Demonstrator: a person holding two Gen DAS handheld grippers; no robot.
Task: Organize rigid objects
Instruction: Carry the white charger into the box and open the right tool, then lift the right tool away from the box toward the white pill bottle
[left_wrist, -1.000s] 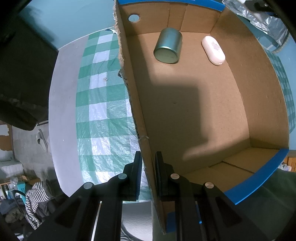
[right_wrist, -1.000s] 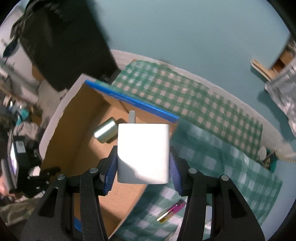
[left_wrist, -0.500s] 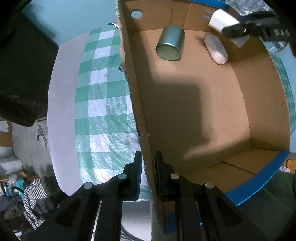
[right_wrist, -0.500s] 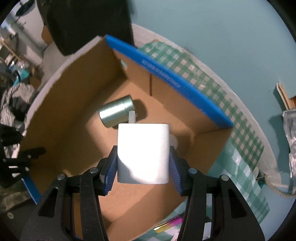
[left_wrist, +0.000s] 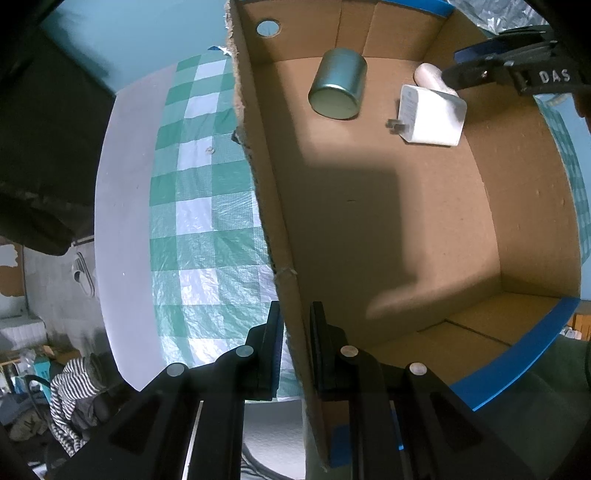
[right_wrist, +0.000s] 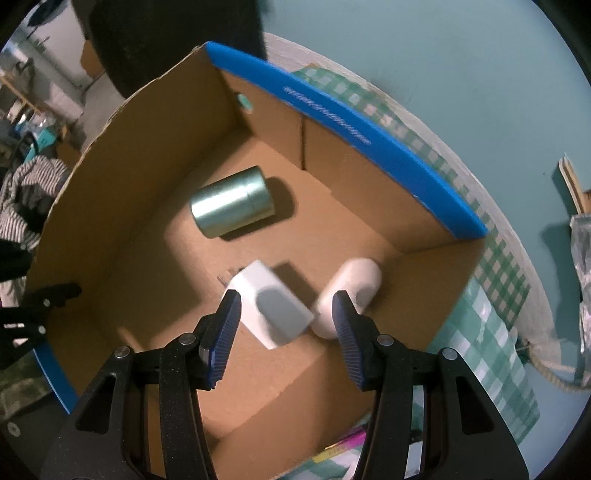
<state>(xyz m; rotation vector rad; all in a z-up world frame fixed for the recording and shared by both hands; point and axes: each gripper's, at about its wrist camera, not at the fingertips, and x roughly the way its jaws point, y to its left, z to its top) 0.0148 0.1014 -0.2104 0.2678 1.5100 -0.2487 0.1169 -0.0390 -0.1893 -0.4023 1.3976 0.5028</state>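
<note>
Well, the cardboard box (right_wrist: 122, 206) sits on a checked cloth (left_wrist: 199, 206), its wall pinched by the left gripper (left_wrist: 297, 347). Inside lie a metal can (right_wrist: 232, 206), a white charger (right_wrist: 271, 308) and a white case (right_wrist: 351, 291). Above, the right gripper (right_wrist: 286, 339) gapes, released.

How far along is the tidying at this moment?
Done: metal can, white oval case and white charger lie inside the cardboard box. In hand: right gripper is open and empty; left gripper clamps the box wall. Left: a pink-and-yellow item outside the box.
</note>
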